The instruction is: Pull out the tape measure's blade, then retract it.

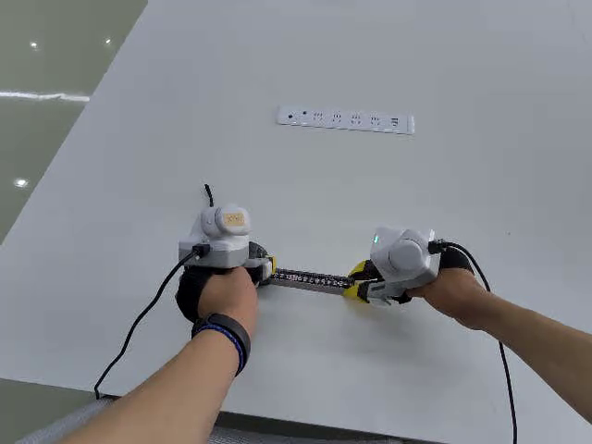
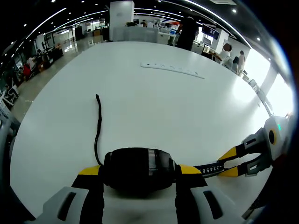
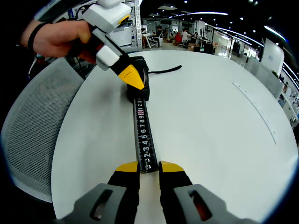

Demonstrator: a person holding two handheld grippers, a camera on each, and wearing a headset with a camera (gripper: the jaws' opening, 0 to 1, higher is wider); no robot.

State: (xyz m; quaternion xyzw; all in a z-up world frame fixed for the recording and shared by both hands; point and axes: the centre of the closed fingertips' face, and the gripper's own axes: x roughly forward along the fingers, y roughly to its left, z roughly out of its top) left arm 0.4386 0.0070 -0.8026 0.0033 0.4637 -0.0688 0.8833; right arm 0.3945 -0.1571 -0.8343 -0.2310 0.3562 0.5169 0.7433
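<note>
One tape measure point(image 3: 141, 116), one power strip point(image 1: 345, 118), one chair point(image 3: 32, 140), two grippers: left gripper point(image 2: 140, 170), right gripper point(image 3: 149, 168).

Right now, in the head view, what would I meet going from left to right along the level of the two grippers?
Black cable → left gripper → blade → right gripper → right hand. The tape measure's case, inside the left gripper, I leave out.

1. table point(image 1: 370, 55): white, smooth, matt w/ faint sheen.
2. tape measure case point(image 2: 139, 168): black plastic, satin (lighter sheen mid-body).
3. blade point(image 3: 142, 135): dark, smooth, white printed nos.
4. chair point(image 3: 32, 140): grey woven mesh.
</note>
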